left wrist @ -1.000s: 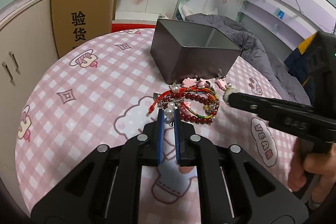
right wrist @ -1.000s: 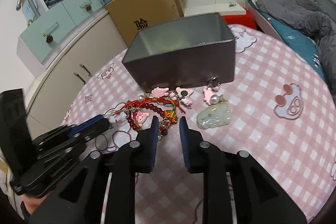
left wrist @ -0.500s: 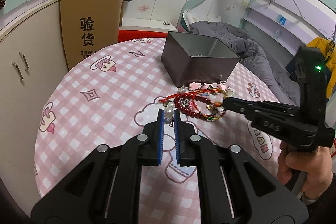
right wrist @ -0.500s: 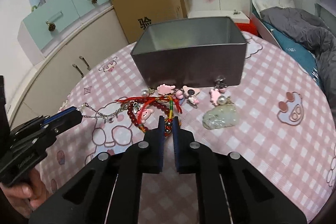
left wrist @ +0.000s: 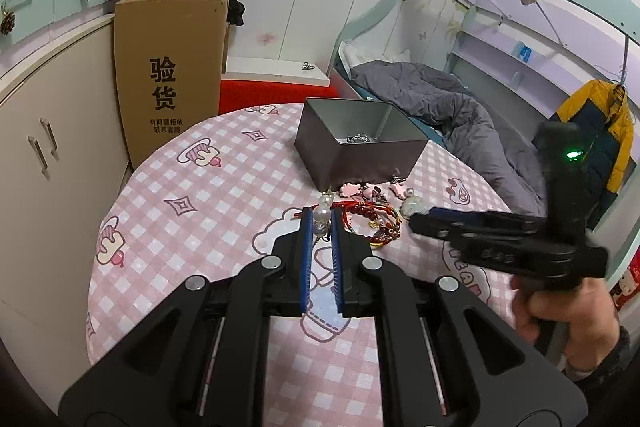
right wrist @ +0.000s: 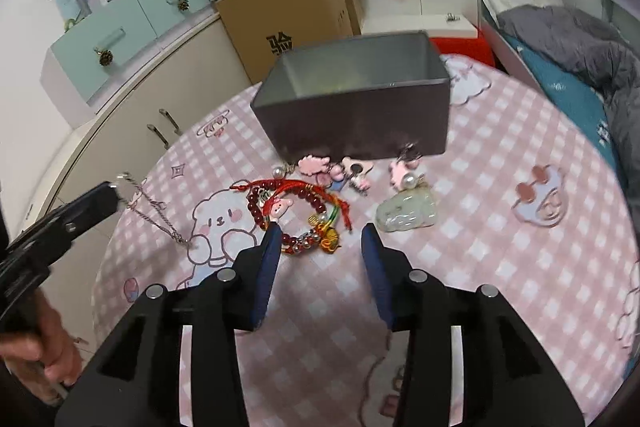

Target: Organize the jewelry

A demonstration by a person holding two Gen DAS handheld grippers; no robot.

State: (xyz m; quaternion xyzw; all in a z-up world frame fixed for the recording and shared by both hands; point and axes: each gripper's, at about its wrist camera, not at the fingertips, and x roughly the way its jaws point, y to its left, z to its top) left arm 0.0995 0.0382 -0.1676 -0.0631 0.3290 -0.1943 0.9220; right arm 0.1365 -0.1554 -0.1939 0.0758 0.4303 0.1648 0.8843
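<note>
My left gripper [left wrist: 320, 221] is shut on a silver chain with pearls [left wrist: 322, 214]. In the right wrist view the left gripper [right wrist: 112, 193] holds that silver chain [right wrist: 156, 211] up, and its far end trails onto the cloth. The jaws of my right gripper [right wrist: 320, 233] are opening just above the dark red bead bracelet [right wrist: 304, 199] and coloured cords [right wrist: 326, 239], which lie between them untouched. The jade pendant [right wrist: 406, 213] and pink charms [right wrist: 314, 163] lie in front of the grey metal box [right wrist: 360, 123]. That box [left wrist: 320, 151] has a chain inside.
The round table's pink checked cloth [left wrist: 208, 195] drops off at the left beside a beige cabinet [left wrist: 44, 147]. A cardboard box [left wrist: 168, 75] stands behind the table. A bed with a grey duvet [left wrist: 440, 107] lies at the right.
The left gripper rose and drew back with the pearl chain, pulling it out of the pile. The right gripper's jaws shut, then spread apart over the bracelets.
</note>
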